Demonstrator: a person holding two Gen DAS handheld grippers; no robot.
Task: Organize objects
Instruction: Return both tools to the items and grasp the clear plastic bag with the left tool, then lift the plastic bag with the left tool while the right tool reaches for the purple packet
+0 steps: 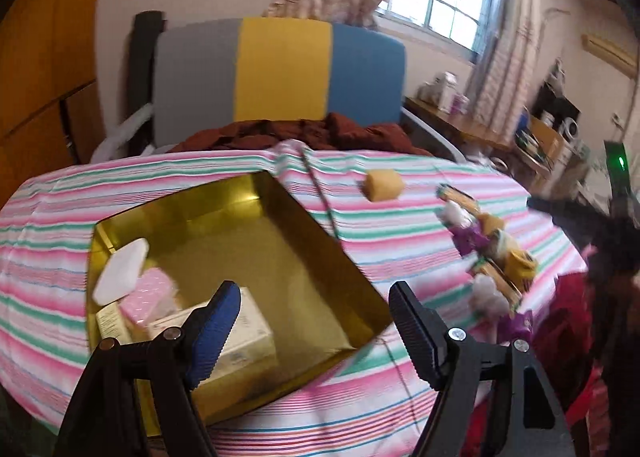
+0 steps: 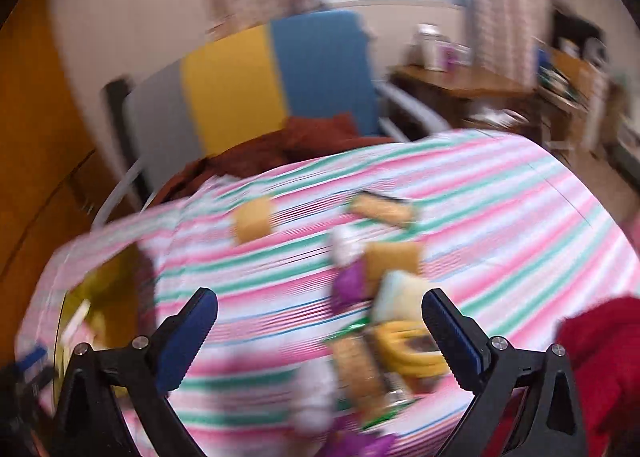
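Note:
A gold box (image 1: 304, 257) lies open on the striped cloth (image 1: 360, 409). A white pad (image 1: 120, 271), a pink packet (image 1: 154, 295) and a cream carton (image 1: 250, 331) rest in its near corner. My left gripper (image 1: 314, 331) hangs open over the box's near edge, holding nothing. A yellow block (image 1: 383, 185) sits alone on the cloth beyond the box. To its right lies a heap of snack packets (image 1: 486, 245), purple, yellow and biscuit-coloured. The right wrist view is blurred. There my right gripper (image 2: 320, 331) stands open just above the same heap of snack packets (image 2: 384, 317), with the yellow block (image 2: 253, 223) farther back.
A grey, yellow and blue headboard (image 1: 280, 69) rises behind a dark red blanket (image 1: 304, 133). A wooden desk (image 1: 460, 125) with bottles stands at the right. A red garment (image 2: 604, 361) lies at the cloth's right edge. A wooden wardrobe (image 1: 40, 77) fills the left.

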